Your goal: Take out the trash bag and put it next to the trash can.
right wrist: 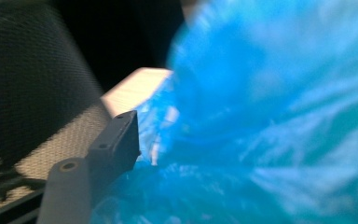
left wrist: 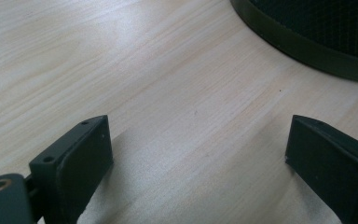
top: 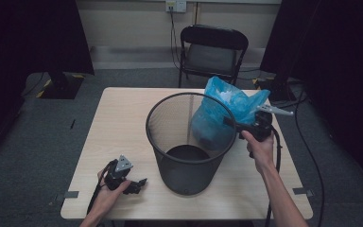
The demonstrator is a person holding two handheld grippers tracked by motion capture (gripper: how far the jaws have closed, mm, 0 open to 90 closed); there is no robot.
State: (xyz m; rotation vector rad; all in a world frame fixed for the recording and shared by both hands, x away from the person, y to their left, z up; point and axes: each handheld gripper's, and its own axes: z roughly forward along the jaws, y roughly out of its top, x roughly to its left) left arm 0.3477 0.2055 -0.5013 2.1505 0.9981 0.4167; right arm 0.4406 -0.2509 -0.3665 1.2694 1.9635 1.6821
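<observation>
Item: blue bag point(top: 227, 113), bunched between my right gripper point(top: 231, 124)'s spread jaws; pinch film, then lift over mesh bin point(top: 189, 156). Left gripper point(left wrist: 196, 154): jaws apart, empty.

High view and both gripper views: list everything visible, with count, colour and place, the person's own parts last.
table: one, light wood, centre
mesh bin: one, black, upright mid-table
plastic bag: one, blue, behind the bin's right rim, at the right tool
folding chair: one, black, beyond the table
wall socket: one, white, back wall
left tool: one, black, lying on the table left of the bin, jaws apart
right tool: one, black, at the bag; grip unclear
</observation>
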